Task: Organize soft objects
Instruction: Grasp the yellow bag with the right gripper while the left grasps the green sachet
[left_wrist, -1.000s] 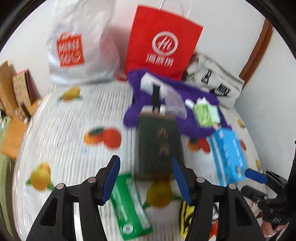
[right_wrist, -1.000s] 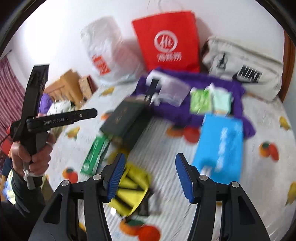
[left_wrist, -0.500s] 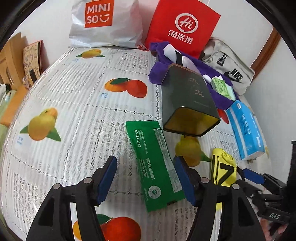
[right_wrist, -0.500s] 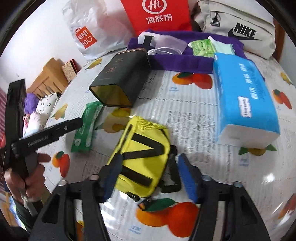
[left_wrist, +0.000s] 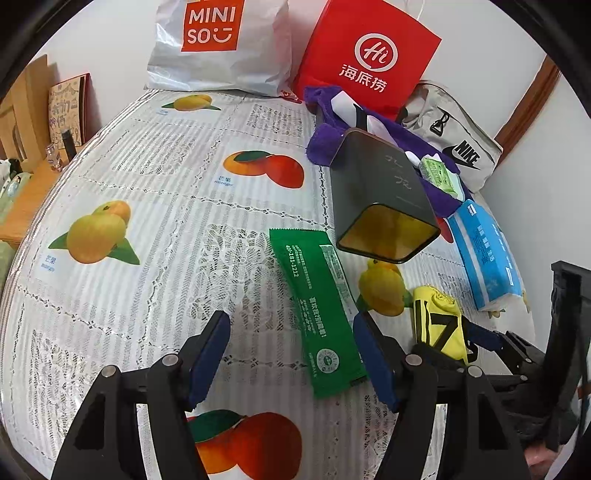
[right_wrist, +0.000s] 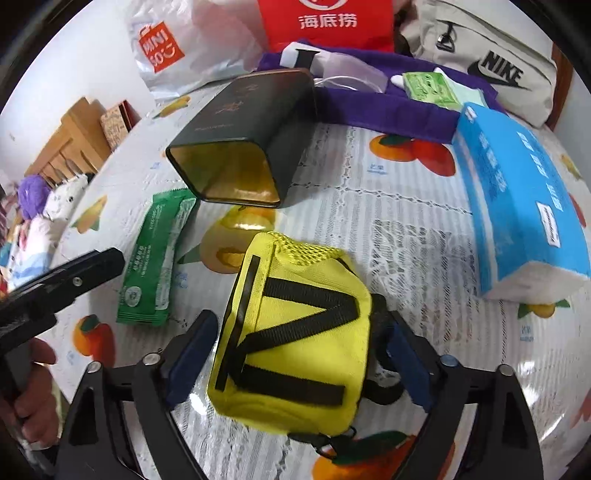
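Pointing steeply down at the fruit-print cloth (right_wrist: 406, 229), the right gripper (right_wrist: 299, 354) straddles the yellow pouch (right_wrist: 291, 343), jaws opening, its pads clear of the fabric. The left gripper (left_wrist: 291, 354) tilts down too, jaws opening, with the green wipes packet's (left_wrist: 317, 306) near end between its fingers, untouched. Beyond both grippers lies a dark tin (left_wrist: 380, 206) on its side.

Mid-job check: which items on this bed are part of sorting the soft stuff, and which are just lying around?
In the job:
- yellow pouch, between the opening right claw pads, not pressed
- green wipes pack, ahead of the opening left claw
- blue tissue pack
- purple cloth

Lying about:
- dark tin, on its side, empty
- red bag
- white Miniso bag
- Nike bag
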